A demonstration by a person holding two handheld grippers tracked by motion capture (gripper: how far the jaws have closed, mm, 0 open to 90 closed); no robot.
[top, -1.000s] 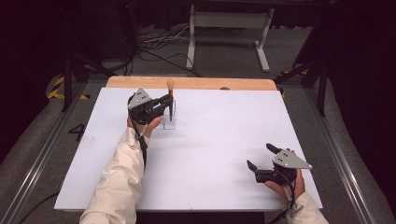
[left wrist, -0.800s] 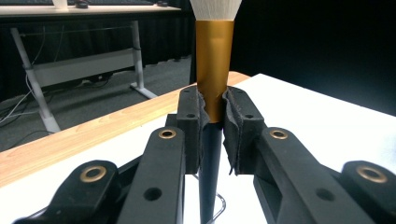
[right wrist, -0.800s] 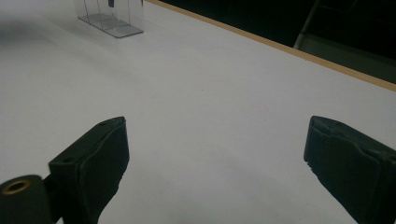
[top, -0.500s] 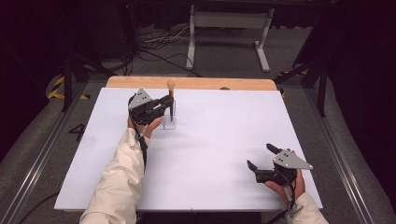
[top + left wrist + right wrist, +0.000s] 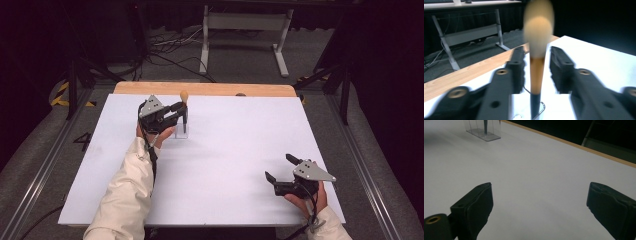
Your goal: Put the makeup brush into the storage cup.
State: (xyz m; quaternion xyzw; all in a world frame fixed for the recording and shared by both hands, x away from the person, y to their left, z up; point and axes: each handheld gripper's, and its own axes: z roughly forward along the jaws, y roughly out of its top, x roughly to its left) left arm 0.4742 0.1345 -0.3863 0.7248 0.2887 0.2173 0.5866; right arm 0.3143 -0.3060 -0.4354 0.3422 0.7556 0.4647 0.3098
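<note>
Toward the far left of the white table (image 5: 225,165), a makeup brush (image 5: 184,102) stands upright in a small clear holder (image 5: 182,131), bristle head up and dark handle down inside the clear walls. It stands that way, I judge, because the holder is made to keep the soft tip off the table and the brush within easy reach. In the left gripper view the brush (image 5: 537,50) rises between the two black jaws, with a slim gap on either side of the ferrule, so the pads no longer press on it. The left gripper (image 5: 181,107) has just been opening its jaws, and the brush, though between them, now stands by itself: this looks like the release after setting the brush into the holder. The gripper comes at the brush level, from the side, which suits a tall thin thing that must stay upright.

Well apart, at the near right edge, the right gripper (image 5: 280,167) rests low over bare table with its jaws spread wide and nothing between them. Its own view looks across the table to the holder (image 5: 483,130) in the far corner. It seems parked clear of the work, leaving the left hand room.
</note>
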